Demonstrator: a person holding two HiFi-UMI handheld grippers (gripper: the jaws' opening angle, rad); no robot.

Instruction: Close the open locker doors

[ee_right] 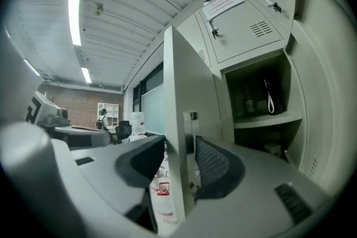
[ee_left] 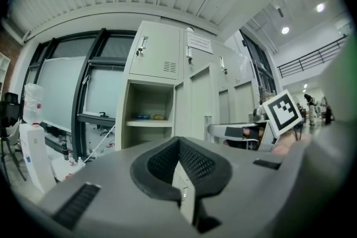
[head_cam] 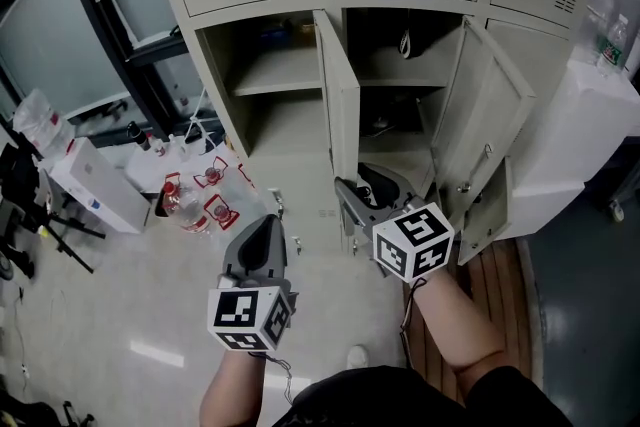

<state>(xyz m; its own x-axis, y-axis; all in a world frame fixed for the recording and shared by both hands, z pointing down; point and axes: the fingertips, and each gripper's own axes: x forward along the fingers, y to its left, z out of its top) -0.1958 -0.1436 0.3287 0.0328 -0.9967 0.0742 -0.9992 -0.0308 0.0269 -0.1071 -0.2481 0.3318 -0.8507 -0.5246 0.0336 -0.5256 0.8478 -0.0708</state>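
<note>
A beige locker bank fills the head view. Two middle compartments stand open. The left compartment's door (head_cam: 338, 105) swings out towards me, edge on, and the right compartment's door (head_cam: 492, 110) hangs open to the right. My right gripper (head_cam: 352, 187) is at the free edge of the left door. In the right gripper view that door edge (ee_right: 187, 92) stands between the parted jaws of the right gripper (ee_right: 179, 160), and the pads do not press on it. My left gripper (head_cam: 264, 223) hangs lower left, away from the lockers, shut and empty (ee_left: 178, 143).
Several red-labelled bottles (head_cam: 196, 199) and a white box (head_cam: 96, 185) sit on the floor at the left, beside a dark window frame. A wooden platform (head_cam: 502, 283) lies at the right under a white cabinet (head_cam: 590, 130). The upper locker doors are closed.
</note>
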